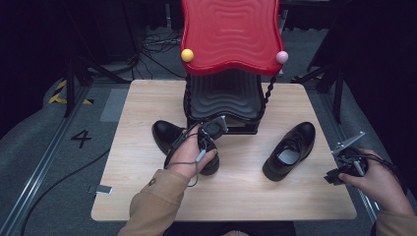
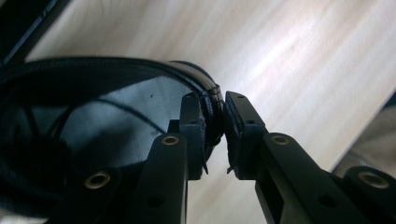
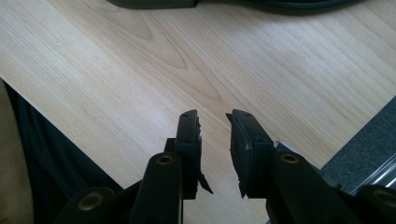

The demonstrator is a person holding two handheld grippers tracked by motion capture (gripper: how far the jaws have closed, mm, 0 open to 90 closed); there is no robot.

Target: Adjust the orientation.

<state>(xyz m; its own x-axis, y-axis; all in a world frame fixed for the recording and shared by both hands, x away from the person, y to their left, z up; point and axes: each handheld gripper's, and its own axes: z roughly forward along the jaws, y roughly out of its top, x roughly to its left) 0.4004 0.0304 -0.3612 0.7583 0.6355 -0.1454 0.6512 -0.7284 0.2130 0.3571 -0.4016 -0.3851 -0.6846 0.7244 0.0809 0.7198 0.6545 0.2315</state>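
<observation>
Pads of the left tool (image 2: 215,128) pinch the heel rim of a black shoe (image 2: 93,121) on the bench (image 2: 299,56). Right tool (image 3: 215,140), well apart, hovers part-open and holds nothing.

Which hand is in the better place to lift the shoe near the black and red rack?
The left. Its tool is already closed on the rim of the left shoe, one jaw inside and one outside. The right tool holds nothing and sits at the table's right edge, apart from both shoes.
</observation>
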